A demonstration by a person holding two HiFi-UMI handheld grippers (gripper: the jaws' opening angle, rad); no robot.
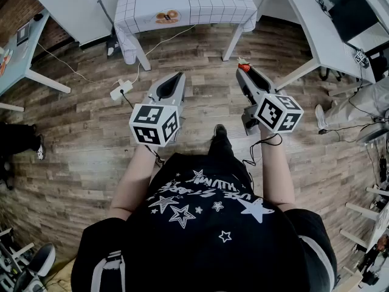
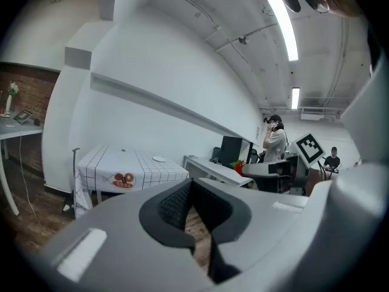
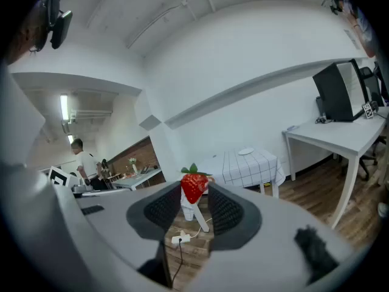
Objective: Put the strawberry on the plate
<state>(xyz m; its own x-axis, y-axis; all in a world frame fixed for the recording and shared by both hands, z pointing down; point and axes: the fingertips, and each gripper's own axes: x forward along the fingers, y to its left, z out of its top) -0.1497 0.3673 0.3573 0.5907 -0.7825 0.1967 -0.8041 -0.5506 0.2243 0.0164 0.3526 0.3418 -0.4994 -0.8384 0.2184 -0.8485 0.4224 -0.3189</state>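
We carried the strawberry (image 3: 194, 187) in our right gripper (image 3: 194, 192). Its jaws stood wide but pinched the fruit between their tips, leafy cap up and point down. Our left gripper (image 2: 191, 187) hung beside it with its jaw tips drawn together on nothing.

The white plate (image 3: 246, 151) sat on the table with the checked cloth (image 1: 182, 5), well apart from us across the wood floor (image 1: 91, 132). In the right gripper view it lay beyond the strawberry and a little right of the line along the jaws. We judged that the right gripper had to travel forward to the table, rise over its edge and swing slightly right. The strawberry was already in that gripper, so the left had no part to play.
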